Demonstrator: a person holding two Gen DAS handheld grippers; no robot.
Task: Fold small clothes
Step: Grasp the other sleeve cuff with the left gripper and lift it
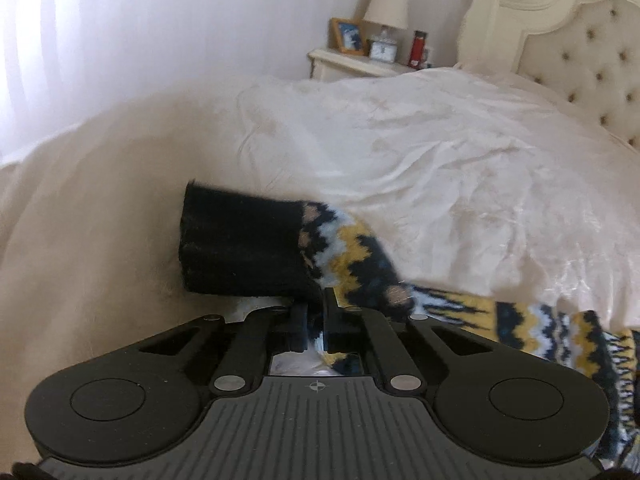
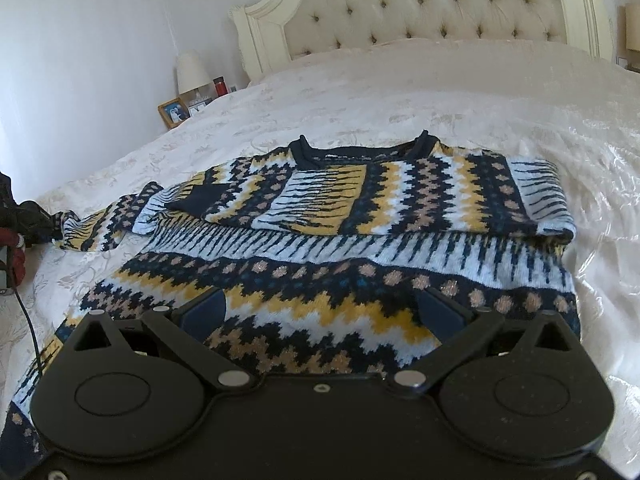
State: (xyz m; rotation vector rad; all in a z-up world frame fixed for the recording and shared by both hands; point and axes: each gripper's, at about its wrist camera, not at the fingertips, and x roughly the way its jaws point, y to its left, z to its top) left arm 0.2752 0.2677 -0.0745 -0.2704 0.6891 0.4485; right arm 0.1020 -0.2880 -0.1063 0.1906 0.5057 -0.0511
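A patterned knit sweater in navy, yellow, white and tan lies on the white bed, collar toward the headboard. Its right sleeve is folded across the chest. Its left sleeve stretches out to the left. My left gripper is shut on that sleeve near the black cuff, which sticks out past the fingers. My right gripper is open, low over the sweater's lower body, with its blue pads wide apart and nothing between them.
The white bedspread runs up to a tufted cream headboard. A nightstand at the bed's left holds a lamp, a photo frame, a clock and a red bottle. A dark object with a cable sits at the left edge.
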